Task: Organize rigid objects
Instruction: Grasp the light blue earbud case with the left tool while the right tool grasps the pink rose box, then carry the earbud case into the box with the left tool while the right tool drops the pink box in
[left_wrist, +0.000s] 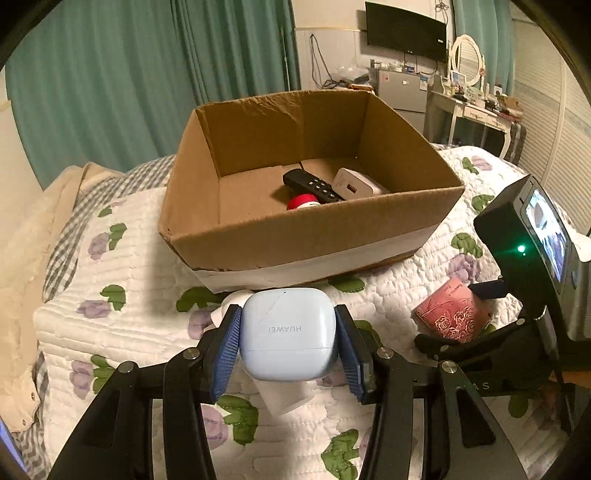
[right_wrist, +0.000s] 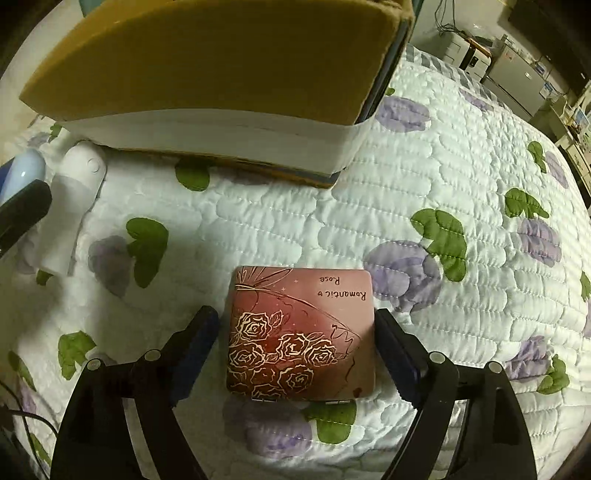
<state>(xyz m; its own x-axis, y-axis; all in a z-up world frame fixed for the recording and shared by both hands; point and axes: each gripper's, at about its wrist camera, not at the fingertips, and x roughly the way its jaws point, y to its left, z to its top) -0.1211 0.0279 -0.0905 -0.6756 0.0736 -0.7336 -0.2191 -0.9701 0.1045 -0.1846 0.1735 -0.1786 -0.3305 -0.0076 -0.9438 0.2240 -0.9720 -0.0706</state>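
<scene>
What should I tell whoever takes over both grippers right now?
Left gripper: shut on the blue earbud case, just in front of the cardboard box.
Right gripper: open, straddling the pink rose tin, which lies flat on the quilt; not gripped yet.
Done: black remote, white charger and a red item are in the box.
Left: box the earbud case, grip and box the tin, then the white object beside the box.

Cardboard box (left_wrist: 295, 236) wall blocks ahead; its open top is free.
</scene>
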